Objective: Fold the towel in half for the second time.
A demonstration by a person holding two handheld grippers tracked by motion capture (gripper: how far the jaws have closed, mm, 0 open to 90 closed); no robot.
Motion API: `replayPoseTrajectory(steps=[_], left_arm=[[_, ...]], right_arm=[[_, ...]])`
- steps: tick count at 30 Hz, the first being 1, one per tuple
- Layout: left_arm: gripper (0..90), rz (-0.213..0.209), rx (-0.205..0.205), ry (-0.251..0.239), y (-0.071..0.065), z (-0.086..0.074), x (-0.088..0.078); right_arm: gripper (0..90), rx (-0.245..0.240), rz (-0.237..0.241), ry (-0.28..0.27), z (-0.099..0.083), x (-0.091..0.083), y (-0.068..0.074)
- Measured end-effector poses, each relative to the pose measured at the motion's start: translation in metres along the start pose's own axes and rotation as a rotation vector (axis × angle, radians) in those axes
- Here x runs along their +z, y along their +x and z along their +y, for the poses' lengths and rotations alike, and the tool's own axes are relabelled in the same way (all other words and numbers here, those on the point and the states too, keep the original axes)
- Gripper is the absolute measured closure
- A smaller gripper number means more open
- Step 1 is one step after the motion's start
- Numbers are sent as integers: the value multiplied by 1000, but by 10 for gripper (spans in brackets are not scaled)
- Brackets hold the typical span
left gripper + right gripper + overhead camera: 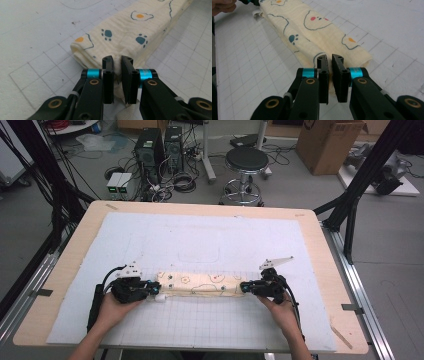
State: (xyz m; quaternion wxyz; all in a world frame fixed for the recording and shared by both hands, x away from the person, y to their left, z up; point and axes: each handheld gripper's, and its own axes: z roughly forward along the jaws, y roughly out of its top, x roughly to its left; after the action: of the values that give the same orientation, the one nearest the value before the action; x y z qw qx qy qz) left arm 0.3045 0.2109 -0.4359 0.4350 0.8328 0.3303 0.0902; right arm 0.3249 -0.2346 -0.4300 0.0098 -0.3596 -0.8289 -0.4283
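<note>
A long folded cream cloth (200, 284) printed with paw marks and fried eggs lies across the white grid mat (210, 325). My left gripper (156, 290) pinches its left end. In the left gripper view the jaws (117, 60) stand almost together, with a fold of the cloth (125, 32) between them. My right gripper (243, 287) grips the right end. In the right gripper view the jaws (329, 58) are nearly closed over the edge of the cloth (317, 27). A hand holds each gripper from the near side.
The mat covers most of a wooden table (65, 270). Behind the table on the floor stand a black stool (246, 162), computer towers (150, 150) and a cardboard box (327, 142). Black frame posts (350, 205) rise at both sides.
</note>
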Motion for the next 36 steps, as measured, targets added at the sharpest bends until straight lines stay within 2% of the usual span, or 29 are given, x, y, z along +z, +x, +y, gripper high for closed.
replayPoseTrajectory(steps=[4,7,11,12,18,21,23,29,33,36], left_arm=[[762,-11,1,8,-1,-1,0],[716,-39,-12,-7,-2,0,-2],[641,-41,-18,-36,-2,3,-8],[620,-42,-24,-48,-2,4,-9],[551,-35,-14,-88,-7,16,-16],[576,-44,-7,-103,-10,23,-13],[623,-52,-1,-101,-13,28,-8],[850,-61,28,-87,-23,41,12],[876,-76,49,-54,-28,49,27],[879,-85,53,-50,-34,54,37]], right_arm=[[790,11,11,-2,-3,0,1],[702,10,13,-20,-5,-1,2],[577,7,55,-71,-3,-8,5],[561,2,67,-83,-2,-10,7],[540,-33,57,-105,10,-17,16],[554,-31,53,-111,17,-15,20],[608,-35,58,-107,22,-11,22],[798,-59,100,-83,35,5,29],[865,-62,124,-61,42,17,33],[868,-70,136,-48,47,27,37]])
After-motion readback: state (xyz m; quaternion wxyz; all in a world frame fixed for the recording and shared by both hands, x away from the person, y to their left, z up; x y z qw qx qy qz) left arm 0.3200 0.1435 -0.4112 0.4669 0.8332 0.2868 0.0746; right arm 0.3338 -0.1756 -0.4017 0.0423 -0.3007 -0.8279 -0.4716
